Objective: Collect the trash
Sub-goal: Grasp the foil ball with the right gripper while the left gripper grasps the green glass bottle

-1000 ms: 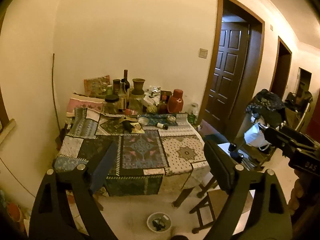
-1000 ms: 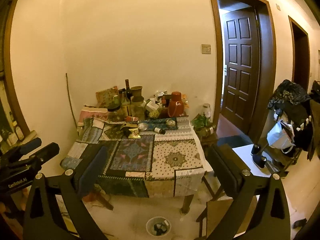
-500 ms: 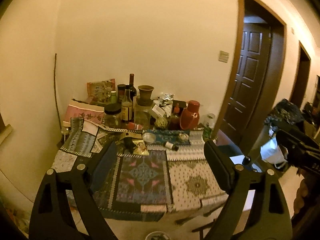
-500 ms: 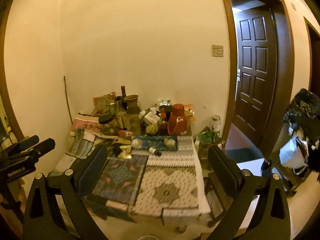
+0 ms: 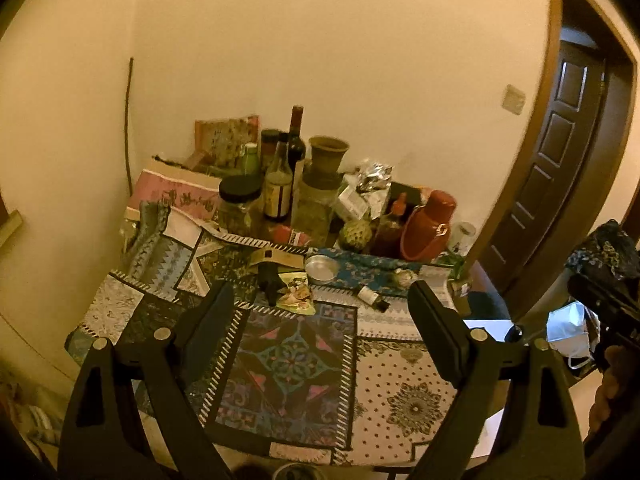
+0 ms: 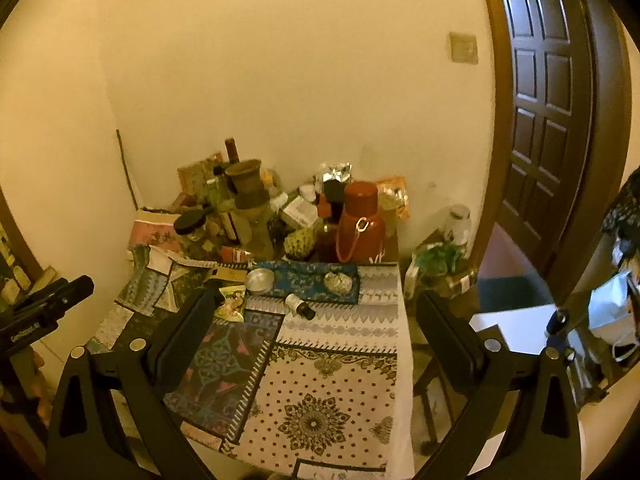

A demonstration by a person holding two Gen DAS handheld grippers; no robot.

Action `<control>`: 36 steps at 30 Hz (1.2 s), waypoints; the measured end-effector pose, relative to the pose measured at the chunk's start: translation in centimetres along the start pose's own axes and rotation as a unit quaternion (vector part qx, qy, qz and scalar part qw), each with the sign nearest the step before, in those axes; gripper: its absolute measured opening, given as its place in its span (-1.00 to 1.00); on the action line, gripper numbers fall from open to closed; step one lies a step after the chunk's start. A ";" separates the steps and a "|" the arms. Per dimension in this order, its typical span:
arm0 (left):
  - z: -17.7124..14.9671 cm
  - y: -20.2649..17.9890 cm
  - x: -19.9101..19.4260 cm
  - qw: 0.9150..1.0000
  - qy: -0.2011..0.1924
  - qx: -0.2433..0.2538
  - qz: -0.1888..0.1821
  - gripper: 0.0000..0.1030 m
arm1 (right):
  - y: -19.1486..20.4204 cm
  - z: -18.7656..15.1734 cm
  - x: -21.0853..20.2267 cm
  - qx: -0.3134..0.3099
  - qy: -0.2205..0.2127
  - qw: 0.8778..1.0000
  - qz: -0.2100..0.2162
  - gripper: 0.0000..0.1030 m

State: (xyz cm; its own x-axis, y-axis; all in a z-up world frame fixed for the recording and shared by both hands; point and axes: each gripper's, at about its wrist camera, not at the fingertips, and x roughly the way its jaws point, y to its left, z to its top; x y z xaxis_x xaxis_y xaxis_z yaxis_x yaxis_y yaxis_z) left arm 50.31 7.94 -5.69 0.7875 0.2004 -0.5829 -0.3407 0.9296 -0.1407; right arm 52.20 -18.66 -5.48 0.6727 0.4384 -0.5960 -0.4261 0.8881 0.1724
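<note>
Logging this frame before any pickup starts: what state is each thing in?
Left gripper: open, empty.
Right gripper: open, empty.
Small vial: lying on its side.
Wrapper: flat on the cloth.
Red thermos: upright, capped.
Door: open.

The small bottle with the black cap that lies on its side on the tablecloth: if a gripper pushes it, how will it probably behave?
The small bottle lies on its side and looks round, so it would probably roll across the tablecloth rather than slide. It looks small and likely light, so a nudge may send it off. If it is glass, which I cannot tell, it could break.
</note>
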 end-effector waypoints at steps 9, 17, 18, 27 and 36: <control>2.6 4.0 11.2 0.998 0.060 0.019 -0.010 0.72 | -0.1 0.8 9.4 0.063 0.056 0.995 -0.045 0.94; 3.0 8.5 22.2 0.992 0.121 0.026 -0.008 0.70 | -2.1 0.2 20.8 0.153 0.131 0.977 -0.076 0.94; 2.6 8.9 23.6 0.991 0.133 0.026 -0.008 0.63 | -2.6 0.0 22.2 0.167 0.141 0.973 -0.076 0.94; -1.2 12.5 33.9 0.971 0.237 -0.015 -0.024 -0.01 | -6.3 -2.4 32.1 0.274 0.198 0.936 -0.097 0.73; -1.5 11.5 37.3 0.967 0.252 -0.012 -0.043 -0.20 | -6.7 -3.5 35.2 0.311 0.223 0.919 -0.093 0.25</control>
State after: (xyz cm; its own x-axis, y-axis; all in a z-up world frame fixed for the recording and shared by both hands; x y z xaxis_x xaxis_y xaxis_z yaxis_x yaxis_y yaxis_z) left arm 74.93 25.64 -30.27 0.4647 -0.0591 -0.8835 -0.3015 0.9276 -0.2207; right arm 76.60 -9.62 -30.36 0.3249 0.2931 -0.8992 0.1925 0.9104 0.3663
